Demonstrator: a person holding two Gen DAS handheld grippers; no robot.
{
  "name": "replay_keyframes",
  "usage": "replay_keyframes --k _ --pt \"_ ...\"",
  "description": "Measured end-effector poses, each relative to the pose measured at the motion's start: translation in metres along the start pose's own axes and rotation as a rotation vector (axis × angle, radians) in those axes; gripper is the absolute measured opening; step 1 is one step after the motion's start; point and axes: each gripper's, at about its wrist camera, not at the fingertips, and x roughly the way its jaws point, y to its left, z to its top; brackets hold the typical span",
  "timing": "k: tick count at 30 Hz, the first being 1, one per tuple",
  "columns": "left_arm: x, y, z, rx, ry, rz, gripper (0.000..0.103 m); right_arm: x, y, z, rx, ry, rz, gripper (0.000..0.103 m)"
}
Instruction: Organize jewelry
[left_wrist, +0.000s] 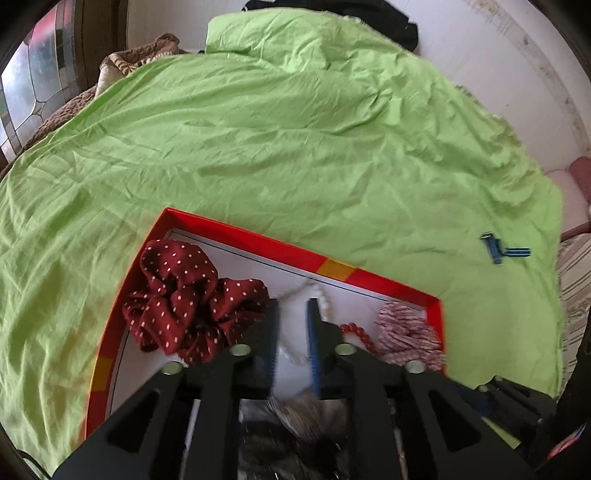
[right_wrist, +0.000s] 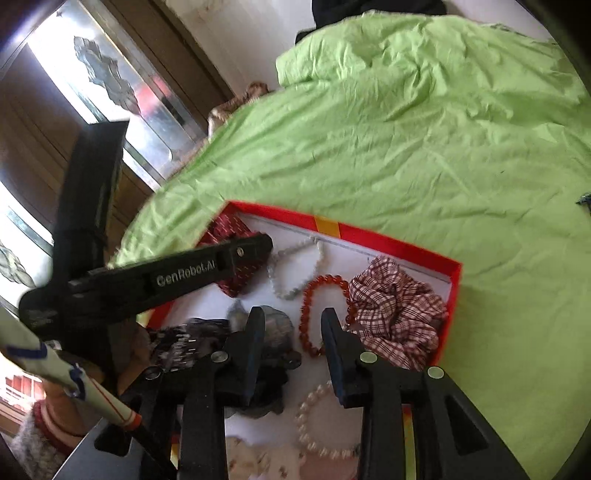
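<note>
A: Jewelry: red bead bracelet, pearl bracelet and pale bead strand lie in the red box on green sheet.

B: Writing?

A: "GenRobot.AI" on left gripper. Both it and right gripper stand parted, gripping nothing. Checked scrunchie alongside.

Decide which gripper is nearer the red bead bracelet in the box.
Right. The right gripper hangs directly over the red bead bracelet, jaws open. The left gripper is further off, over the white bead strand.
</note>
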Motion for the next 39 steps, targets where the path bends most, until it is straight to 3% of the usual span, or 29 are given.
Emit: replay_keyframes --k 2,6,10,15,16,19,20,22,27,39 --pt "-0.018 -0.001 -0.004 -0.012 -0.023 -0.042 0.032 -0.018 -0.003 -0.003 0.010 -0.025 -0.004 0.040" --pt "-0.058 0.009 -0.017 -0.016 -0.079 -0.081 0.037 -0.044 -0.022 -0.021 0.037 -0.045 -0.099 0.042" --pt "-0.077 0.046 -0.031 -0.072 -0.130 -0.010 0.042 -0.048 -0.046 -0.049 0.072 -0.003 -0.180 0.042" --pt "-0.057 0.102 -0.046 -0.204 -0.072 0.051 0.043 -0.027 -0.051 -0.064 0.112 0.067 -0.151 0.041" --pt "-0.051 0.112 -0.049 -0.230 -0.057 0.053 0.043 -0.021 -0.046 -0.065 0.099 0.077 -0.166 0.039" --pt "-0.032 0.130 -0.057 -0.299 -0.006 0.018 0.043 -0.004 -0.039 -0.063 0.084 0.108 -0.228 0.014" --pt "-0.027 0.130 -0.058 -0.303 0.006 0.004 0.043 -0.001 -0.039 -0.062 0.089 0.109 -0.239 0.014" --pt "-0.024 0.123 -0.058 -0.271 0.006 0.035 0.045 -0.001 -0.039 -0.060 0.088 0.106 -0.251 0.013" --pt "-0.017 0.100 -0.054 -0.207 0.033 0.028 0.048 -0.011 -0.044 -0.061 0.053 0.092 -0.335 0.011" --pt "0.029 -0.004 -0.050 -0.039 0.069 0.028 0.048 -0.070 -0.126 -0.075 0.178 0.047 -0.443 0.009"
